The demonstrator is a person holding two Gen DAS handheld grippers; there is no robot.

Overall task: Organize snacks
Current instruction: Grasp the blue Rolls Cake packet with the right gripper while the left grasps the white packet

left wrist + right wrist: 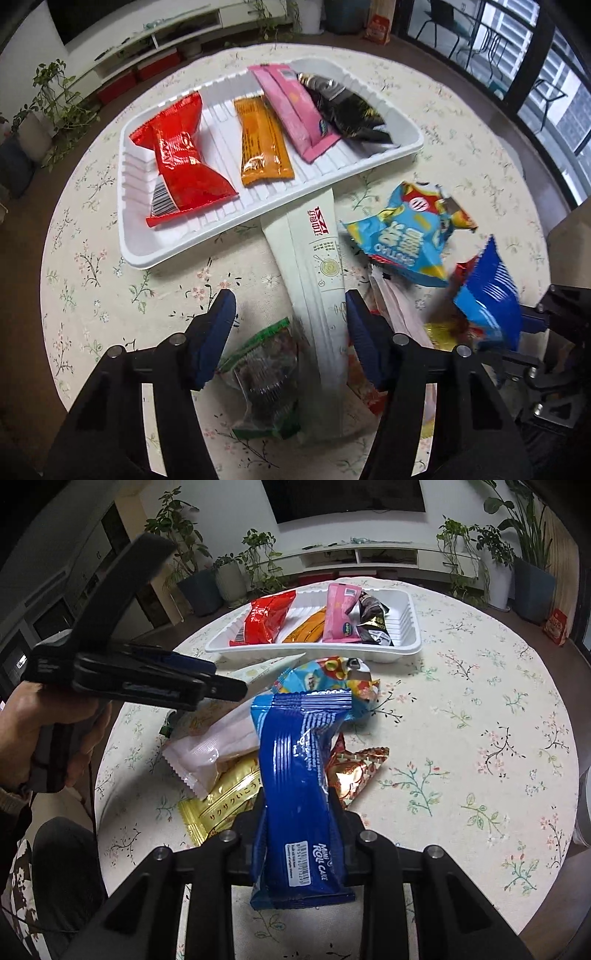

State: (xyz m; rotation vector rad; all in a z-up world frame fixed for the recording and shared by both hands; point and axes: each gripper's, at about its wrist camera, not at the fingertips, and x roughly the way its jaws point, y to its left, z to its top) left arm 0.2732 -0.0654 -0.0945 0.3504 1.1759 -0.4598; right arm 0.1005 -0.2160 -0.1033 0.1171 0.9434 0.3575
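Right tool (297, 812) clamped on blue cake pack (295, 760) — carry to tray (410, 642). Left tool (291, 317) apart, straddling long white pack (317, 280) — close w/ pack centred.

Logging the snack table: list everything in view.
tray: one, white, far side of table
packets in tray: four, red, orange, pink, black
long packet: one, white, between left hand-held gripper's fingers
loose packets: green, light blue, pale pink, gold, red-gold
tablecloth: one, floral
left hand-held gripper: open
right hand-held gripper: shut on dark blue roll-cake packet
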